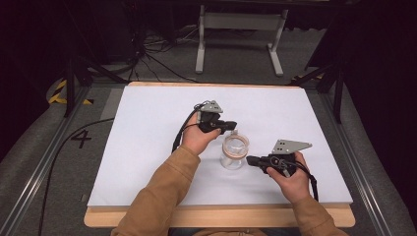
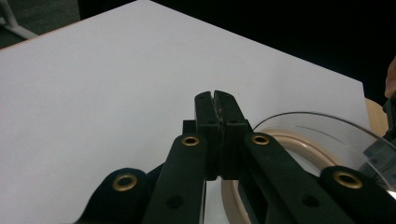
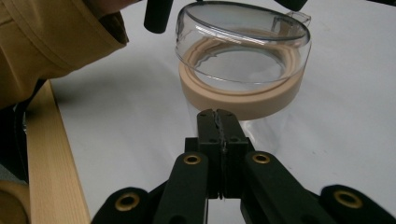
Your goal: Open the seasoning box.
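Now two hand-held grippers flank a clear jar on a white table.

Near the middle of the table stands the jar, upright, with a beige ring around its neck and a clear domed lid resting on top. The left gripper sits just beyond the jar on its far left side, its jaws pressed together with nothing between them; in the left gripper view the closed tips hang over bare table with the lid's edge just to their right. The right gripper lies on the jar's right, jaws likewise together and empty, tips close to the glass; whether they touch it is hard to judge. A tan sleeve reaches in from the near edge.
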Motion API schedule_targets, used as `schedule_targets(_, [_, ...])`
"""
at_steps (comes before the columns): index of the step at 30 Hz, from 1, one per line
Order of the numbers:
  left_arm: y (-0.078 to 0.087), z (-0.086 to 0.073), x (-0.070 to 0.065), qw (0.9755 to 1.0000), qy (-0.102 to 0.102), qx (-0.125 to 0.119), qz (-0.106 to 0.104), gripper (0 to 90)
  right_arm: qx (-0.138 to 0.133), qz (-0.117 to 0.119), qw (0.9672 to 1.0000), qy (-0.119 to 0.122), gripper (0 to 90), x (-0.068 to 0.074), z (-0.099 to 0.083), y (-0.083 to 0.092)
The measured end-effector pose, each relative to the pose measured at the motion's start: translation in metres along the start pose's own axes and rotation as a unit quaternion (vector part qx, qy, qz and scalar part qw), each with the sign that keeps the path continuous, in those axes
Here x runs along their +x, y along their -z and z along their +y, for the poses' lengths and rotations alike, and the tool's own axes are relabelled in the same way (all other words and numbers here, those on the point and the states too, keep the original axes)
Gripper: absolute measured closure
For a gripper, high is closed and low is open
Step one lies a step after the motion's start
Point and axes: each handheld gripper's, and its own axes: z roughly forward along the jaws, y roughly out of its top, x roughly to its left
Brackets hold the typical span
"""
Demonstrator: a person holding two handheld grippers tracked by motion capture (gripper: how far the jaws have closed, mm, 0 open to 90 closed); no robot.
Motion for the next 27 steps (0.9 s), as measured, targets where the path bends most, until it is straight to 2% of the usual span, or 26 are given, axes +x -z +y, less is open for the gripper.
schedule_targets(3, [-0.001, -0.001, 0.0, 1.0, 0.007, -0.006, -0.002, 89.8, -0.014, 0.011, 0.9998, -0.001, 90.0, 0.0, -0.001, -0.001])
schedule_targets(4, [-0.001, -0.001, 0.0, 0.9999, 0.008, -0.007, -0.002, 89.8, -0.03, 0.017, 0.9994, 0.002, 90.0, 0.0, -0.002, -0.002])
schedule_targets(9, [-0.001, -0.001, 0.0, 0.9999, 0.008, -0.007, -0.003, 89.8, -0.056, 0.019, 0.9982, 0.001, 90.0, 0.0, -0.003, -0.004])
schedule_targets(11, [-0.001, -0.001, 0.001, 1.0, 0.008, -0.004, -0.003, 89.7, -0.071, 0.021, 0.9972, -0.007, 90.0, -0.002, -0.003, -0.006])
schedule_targets(12, [-0.001, -0.001, 0.001, 0.9999, 0.008, -0.005, -0.004, 88.7, -0.079, 0.025, 0.9964, -0.019, 90.0, -0.004, -0.004, -0.007])
schedule_targets(16, [-0.001, -0.001, 0.001, 0.9999, 0.01, -0.005, -0.004, 88.5, -0.088, 0.025, 0.9953, -0.033, 90.0, -0.007, -0.007, -0.011])
schedule_targets(21, [-0.001, -0.001, 0.001, 1.0, 0.009, -0.003, -0.003, 88.5, -0.101, 0.022, 0.9942, -0.029, 90.0, -0.006, -0.007, -0.009])
schedule_targets(27, [-0.001, -0.001, 0.001, 1.0, 0.008, -0.005, -0.003, 88.3, -0.103, 0.02, 0.9941, -0.027, 90.0, -0.006, -0.007, -0.009])
